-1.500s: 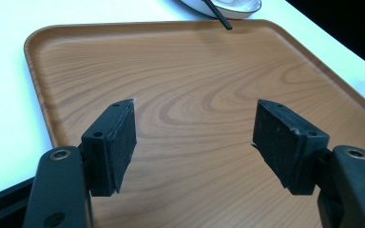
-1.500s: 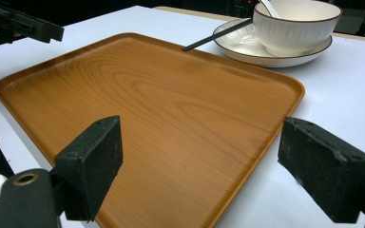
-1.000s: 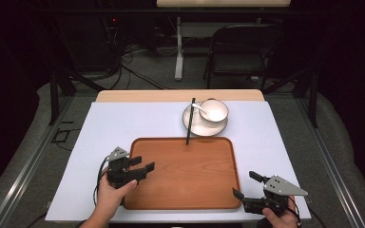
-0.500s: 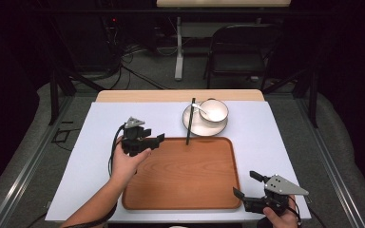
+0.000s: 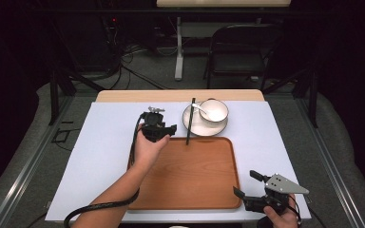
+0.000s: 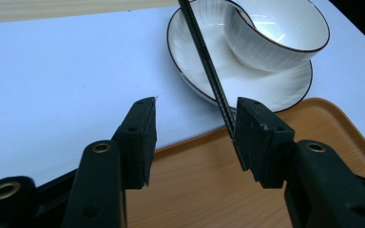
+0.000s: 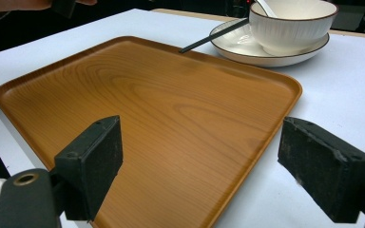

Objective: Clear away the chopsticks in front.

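Observation:
A pair of black chopsticks (image 5: pixel 189 121) lies slanted from the white plate (image 5: pixel 197 127) onto the far rim of the wooden tray (image 5: pixel 185 176). A white bowl (image 5: pixel 215 110) with a spoon stands on the plate. My left gripper (image 5: pixel 171 129) hovers at the tray's far left corner, just left of the chopsticks. In the left gripper view its jaws (image 6: pixel 195 137) have just been closing and are still apart; the chopsticks (image 6: pixel 206 61) run down to the inner edge of the right-hand jaw, unpinched. My right gripper (image 5: pixel 245 184) stands open by the tray's near right corner (image 7: pixel 199 161).
A white mat (image 5: pixel 100 152) covers the table under the tray. The bowl (image 7: pixel 290 21) and plate (image 7: pixel 266 54) sit just past the tray's far rim. A cable trails from the left gripper along the forearm. A chair and table legs stand on the floor beyond.
The left hand has moved from the tray's near left side up to its far left corner, beside the chopsticks, and its jaws have narrowed. The right gripper has stayed put.

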### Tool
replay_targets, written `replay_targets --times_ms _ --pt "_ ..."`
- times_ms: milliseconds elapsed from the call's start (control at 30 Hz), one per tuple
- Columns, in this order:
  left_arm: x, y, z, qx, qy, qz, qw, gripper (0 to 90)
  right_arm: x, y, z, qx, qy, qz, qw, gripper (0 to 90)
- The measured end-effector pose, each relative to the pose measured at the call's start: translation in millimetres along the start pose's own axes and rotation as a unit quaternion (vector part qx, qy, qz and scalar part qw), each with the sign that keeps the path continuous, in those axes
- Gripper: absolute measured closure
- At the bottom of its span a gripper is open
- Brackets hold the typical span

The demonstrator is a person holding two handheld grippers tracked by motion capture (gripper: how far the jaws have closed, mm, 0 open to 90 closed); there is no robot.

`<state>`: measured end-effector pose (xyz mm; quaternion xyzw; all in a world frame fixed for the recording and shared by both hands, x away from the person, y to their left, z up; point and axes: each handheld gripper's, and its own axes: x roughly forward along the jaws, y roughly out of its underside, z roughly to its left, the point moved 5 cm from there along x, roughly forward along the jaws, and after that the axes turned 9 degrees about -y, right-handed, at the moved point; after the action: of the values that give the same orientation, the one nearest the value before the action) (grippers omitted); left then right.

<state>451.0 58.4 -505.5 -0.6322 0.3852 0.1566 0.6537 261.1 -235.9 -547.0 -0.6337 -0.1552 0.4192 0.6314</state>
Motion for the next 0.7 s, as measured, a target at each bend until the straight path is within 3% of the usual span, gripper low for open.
replay_targets --times_ms 167,300,500,700 --pt "17.5 -1.9 -15.4 -0.004 -0.004 0.016 0.9999 56.2 0.9 -0.2 -0.6 0.000 -0.003 0.000 1.0000 14.5" --pt "35.6 -0.5 -33.0 -0.002 0.011 0.041 0.9991 60.3 0.8 -0.4 -0.9 -0.001 -0.004 -0.002 1.0000 14.5" --pt "49.6 1.6 -43.7 -0.003 0.009 0.061 0.9981 67.4 0.4 -0.2 -0.9 0.000 -0.005 -0.002 1.0000 14.5" --pt "59.2 4.2 -44.0 -0.008 -0.004 0.084 0.9964 71.1 0.1 -0.2 -1.2 0.003 -0.006 -0.003 1.0000 14.5"
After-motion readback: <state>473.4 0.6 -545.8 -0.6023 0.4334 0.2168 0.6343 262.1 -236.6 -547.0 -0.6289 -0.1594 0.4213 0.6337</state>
